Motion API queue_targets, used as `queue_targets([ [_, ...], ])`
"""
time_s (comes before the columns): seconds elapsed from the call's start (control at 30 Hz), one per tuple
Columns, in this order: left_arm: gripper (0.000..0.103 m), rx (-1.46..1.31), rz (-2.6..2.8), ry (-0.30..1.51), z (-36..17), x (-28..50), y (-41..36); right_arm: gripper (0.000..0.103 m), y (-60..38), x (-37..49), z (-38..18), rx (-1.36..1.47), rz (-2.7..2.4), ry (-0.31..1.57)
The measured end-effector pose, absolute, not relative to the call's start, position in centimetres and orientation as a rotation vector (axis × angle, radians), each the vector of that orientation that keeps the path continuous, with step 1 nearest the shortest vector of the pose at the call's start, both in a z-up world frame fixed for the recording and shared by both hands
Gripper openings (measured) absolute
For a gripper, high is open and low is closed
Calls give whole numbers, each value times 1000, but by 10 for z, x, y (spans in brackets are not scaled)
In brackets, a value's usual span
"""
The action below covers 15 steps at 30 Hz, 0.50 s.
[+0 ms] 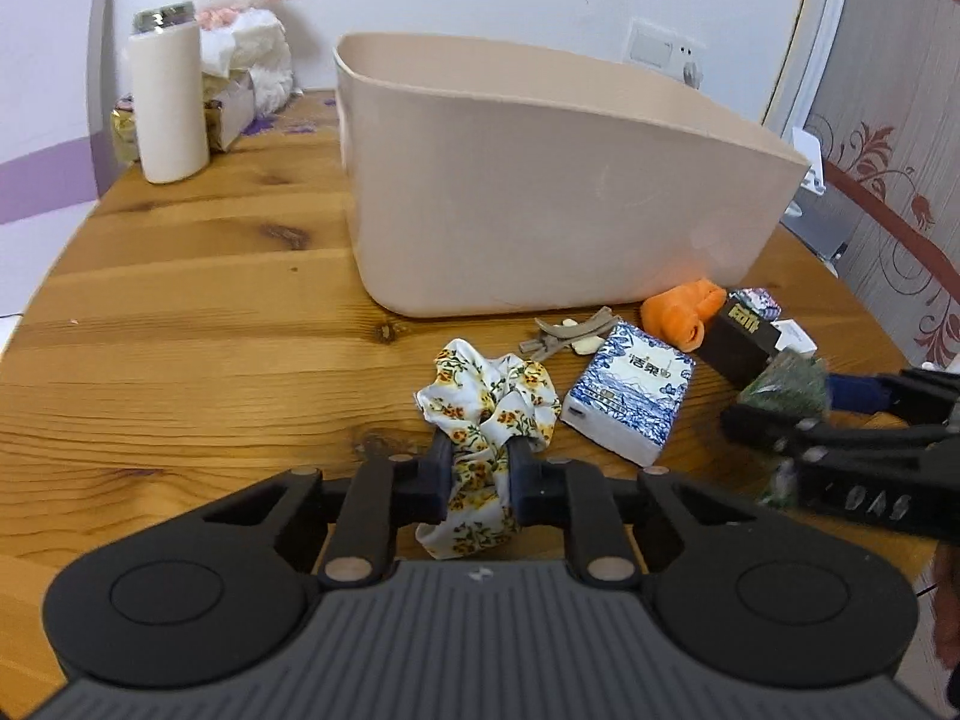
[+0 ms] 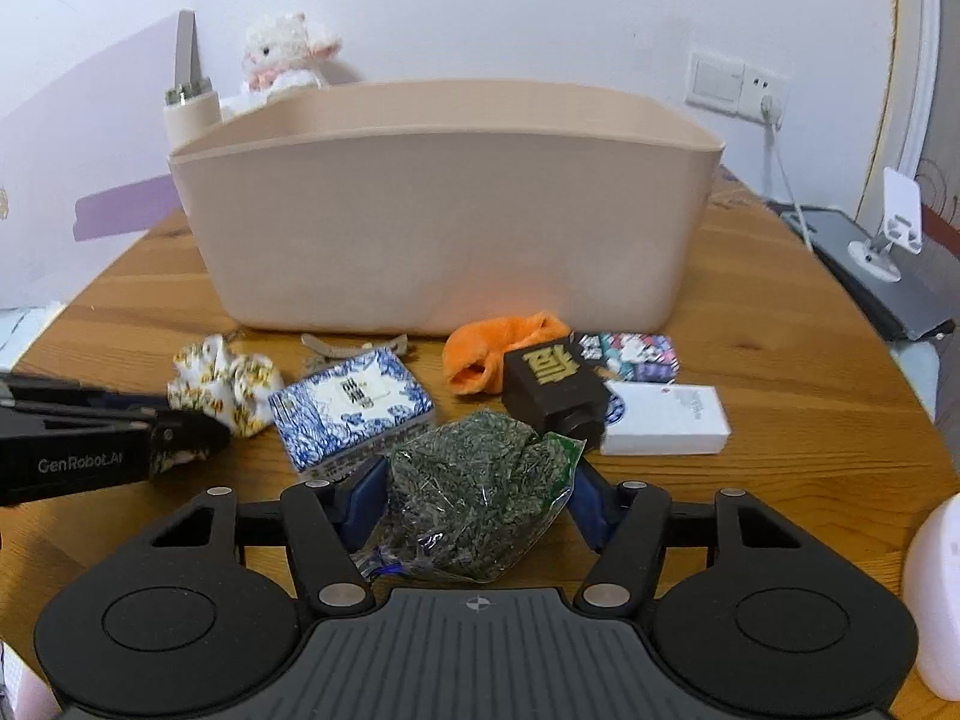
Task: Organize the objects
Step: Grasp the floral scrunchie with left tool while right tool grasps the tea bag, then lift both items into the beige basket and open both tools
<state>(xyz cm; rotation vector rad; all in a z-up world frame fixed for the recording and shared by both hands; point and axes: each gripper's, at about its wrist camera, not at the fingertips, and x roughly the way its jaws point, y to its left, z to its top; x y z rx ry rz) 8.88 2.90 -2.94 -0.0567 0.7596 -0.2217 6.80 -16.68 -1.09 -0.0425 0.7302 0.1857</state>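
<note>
While left tongs pinch scrunchie, right tongs clamp tea bag.

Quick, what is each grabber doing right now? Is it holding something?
Left gripper: shut on the flowery scrunchie.
Right gripper: shut on the bag of green tea leaves.

Both cams ride low behind their tongs, close over the desk, facing the beige bin at 12 o'clock; both catch that same front clutter.
</note>
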Motion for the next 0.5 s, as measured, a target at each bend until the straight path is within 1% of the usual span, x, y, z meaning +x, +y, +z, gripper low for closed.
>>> queue_targets([
  [0.27,20,-54,-226,621,20,73,32,60,-189,59,40,-29,140,597],
  [0.5,20,-24,-205,490,69,91,26,60,-198,82,89,-63,121,449],
])
